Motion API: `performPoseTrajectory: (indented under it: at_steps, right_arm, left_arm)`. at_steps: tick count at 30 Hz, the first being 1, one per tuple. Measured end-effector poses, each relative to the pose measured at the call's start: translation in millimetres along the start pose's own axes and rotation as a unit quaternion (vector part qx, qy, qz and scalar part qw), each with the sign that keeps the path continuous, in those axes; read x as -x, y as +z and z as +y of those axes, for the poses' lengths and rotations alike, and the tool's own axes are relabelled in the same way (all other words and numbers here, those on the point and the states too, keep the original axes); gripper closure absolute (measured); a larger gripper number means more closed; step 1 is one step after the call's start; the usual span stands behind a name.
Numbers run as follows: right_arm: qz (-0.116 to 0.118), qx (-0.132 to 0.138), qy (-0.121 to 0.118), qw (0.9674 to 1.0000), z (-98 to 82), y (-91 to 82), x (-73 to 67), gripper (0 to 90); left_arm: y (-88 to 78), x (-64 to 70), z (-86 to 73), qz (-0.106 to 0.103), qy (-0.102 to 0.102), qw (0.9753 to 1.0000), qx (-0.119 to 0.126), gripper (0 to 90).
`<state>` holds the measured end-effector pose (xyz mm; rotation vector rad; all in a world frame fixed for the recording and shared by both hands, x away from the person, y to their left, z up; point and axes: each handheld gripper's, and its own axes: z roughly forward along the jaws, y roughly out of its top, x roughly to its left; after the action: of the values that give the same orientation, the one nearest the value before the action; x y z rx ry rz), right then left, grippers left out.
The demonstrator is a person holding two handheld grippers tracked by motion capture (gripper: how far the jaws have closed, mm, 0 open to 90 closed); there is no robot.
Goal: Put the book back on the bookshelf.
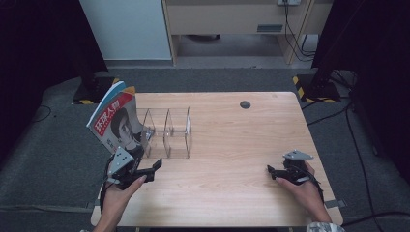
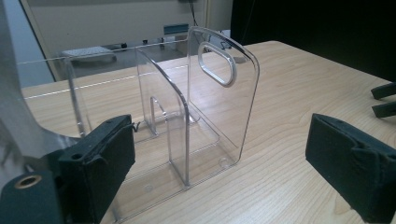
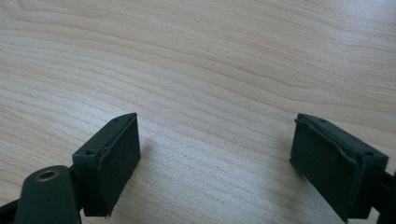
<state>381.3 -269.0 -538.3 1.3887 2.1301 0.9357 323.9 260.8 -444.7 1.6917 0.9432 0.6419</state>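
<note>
Both claws rest low over the wooden desk (image 1: pixel 232 140) with jaws spread wide and nothing between them. Left claw (image 1: pixel 145 166) sits near the desk's front left corner, held by the person's left hand (image 1: pixel 118 191), its jaws pointing toward the clear acrylic rack (image 1: pixel 167 133) just beyond. In the left gripper view the rack stands right ahead of the black pads (image 2: pixel 105 158), its near corner close to the left pad, though I cannot tell whether they touch. The rack's upright dividers (image 2: pixel 180 126) are curved at the top, and the end panel has an oval handle slot (image 2: pixel 217 63).

A magazine (image 1: pixel 116 118) with a red cover leans tilted at the rack's left end, overhanging the desk's left edge; whether it sits inside a slot cannot be told.

Right claw (image 1: pixel 275 171) lies well apart, near the front right edge, held by the right hand (image 1: pixel 302 191). In the right gripper view its pads (image 3: pixel 109 158) frame bare wood grain.

Between the two claws the desk surface is open, as is the whole right half up to a small round grommet (image 1: pixel 245 104) near the far edge.
</note>
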Motion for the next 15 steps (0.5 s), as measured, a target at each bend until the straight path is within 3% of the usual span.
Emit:
performPoseTrajectory:
  at_steps: [4,15]
  right_arm:
    - [0.000,0.000,0.000,1.0000,0.0,0.0,-0.1,16.0]
    - [0.000,-0.001,0.000,1.0000,-0.2,-0.4,-0.2,15.8]
  left_arm:
    - [8.2,3.4,1.6,-0.005,-0.009,0.9999,-0.009,7.7]
    - [34.4,14.5,3.4,-0.020,0.000,0.9995,-0.025,7.2]
